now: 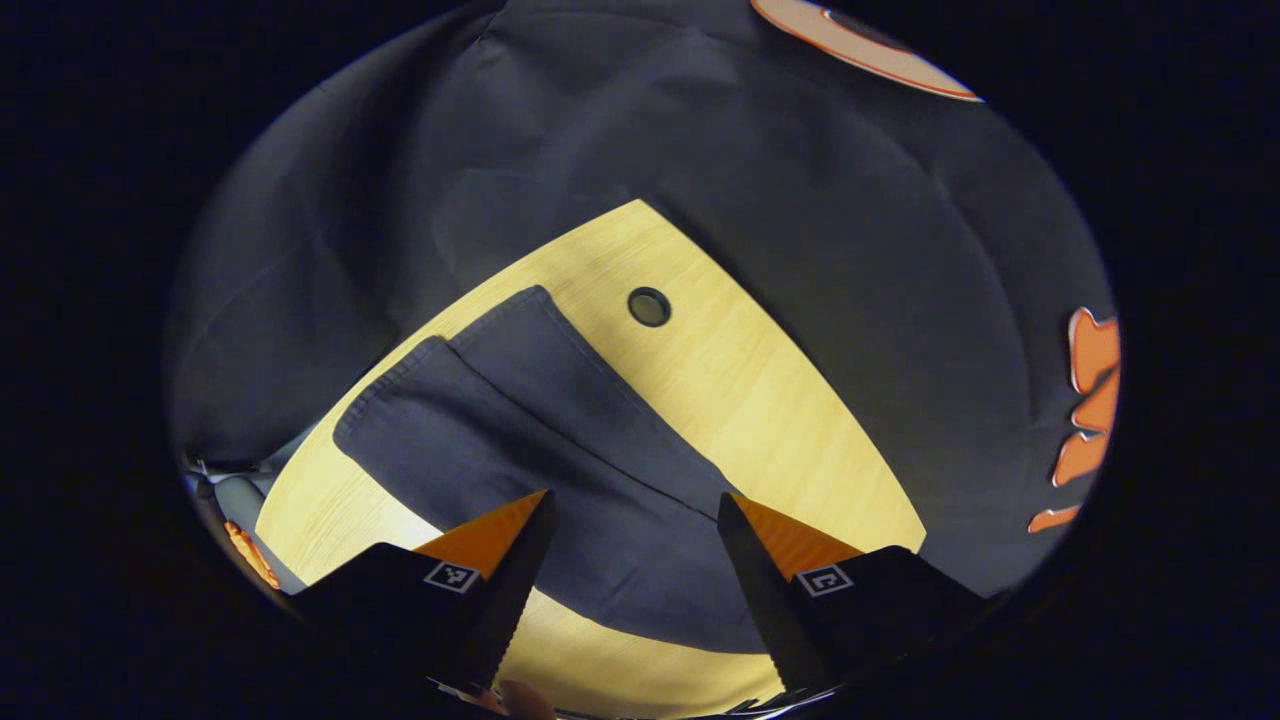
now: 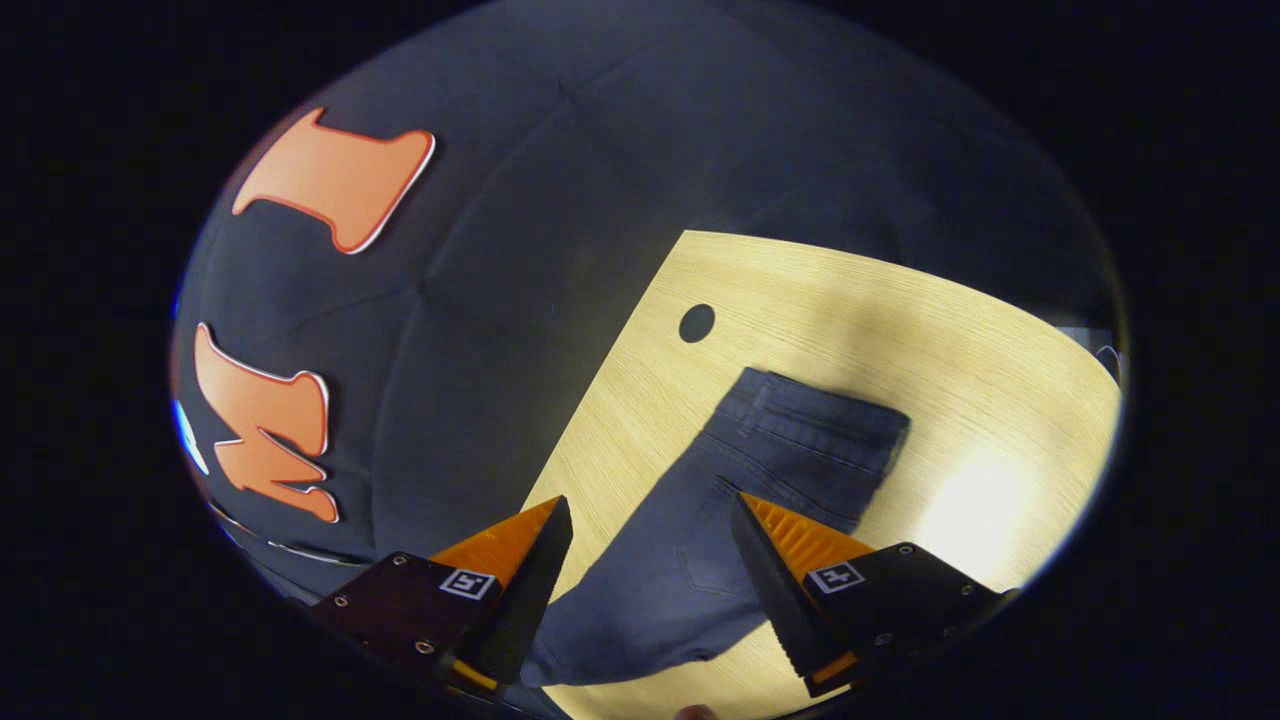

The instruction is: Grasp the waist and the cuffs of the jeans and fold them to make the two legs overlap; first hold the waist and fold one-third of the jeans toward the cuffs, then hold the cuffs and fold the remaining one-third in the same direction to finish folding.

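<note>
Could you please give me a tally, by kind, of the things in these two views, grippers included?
Jeans: 1, lying flat on the table
Wooden table: 1
Round hole in the table: 1
Grippers: 2, the left gripper and the right gripper, both open above the jeans
Total: 5

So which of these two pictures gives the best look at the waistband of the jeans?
The right gripper view: the waistband lies flat on the table, stitching and belt loops visible. The left gripper view shows the leg cuffs of the jeans instead.
</note>
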A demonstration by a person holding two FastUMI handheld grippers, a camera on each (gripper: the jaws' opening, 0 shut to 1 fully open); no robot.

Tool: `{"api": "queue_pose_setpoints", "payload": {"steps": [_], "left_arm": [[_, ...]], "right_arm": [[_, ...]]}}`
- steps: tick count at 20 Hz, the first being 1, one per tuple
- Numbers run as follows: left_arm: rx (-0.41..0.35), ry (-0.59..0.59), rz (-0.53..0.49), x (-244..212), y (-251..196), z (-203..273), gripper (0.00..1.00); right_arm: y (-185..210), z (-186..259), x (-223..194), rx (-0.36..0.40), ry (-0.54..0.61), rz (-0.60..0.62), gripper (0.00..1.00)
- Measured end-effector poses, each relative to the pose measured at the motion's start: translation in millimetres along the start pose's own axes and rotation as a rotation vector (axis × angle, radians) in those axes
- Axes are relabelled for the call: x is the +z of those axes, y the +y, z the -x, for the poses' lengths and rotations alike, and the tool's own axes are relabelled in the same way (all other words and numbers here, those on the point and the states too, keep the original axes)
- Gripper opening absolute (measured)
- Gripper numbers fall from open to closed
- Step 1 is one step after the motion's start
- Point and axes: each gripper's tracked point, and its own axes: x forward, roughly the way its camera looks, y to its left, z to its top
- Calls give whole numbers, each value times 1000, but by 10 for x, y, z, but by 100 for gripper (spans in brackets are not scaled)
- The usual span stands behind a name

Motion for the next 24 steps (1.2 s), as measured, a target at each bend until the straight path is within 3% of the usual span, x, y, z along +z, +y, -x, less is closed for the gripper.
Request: {"api": "queue_pose_setpoints", "payload": {"steps": [6, 10, 16, 24], "left_arm": [[-137, -49, -147, -782, -127, 399, 98], [-178, -67, -255, -1318, -143, 610, 98], [-162, -88, -352, -1941, -313, 523, 98], [-188, -105, -348, -1831, -289, 560, 98]], "right_arm": [[-748, 326, -249, -11, -46, -52, 98], [-1148, 108, -358, -53, -49, -98, 98], [-1187, -331, -389, -45, -37, -151, 98], [-1102, -692, -155, -12, -83, -188, 93]]}}
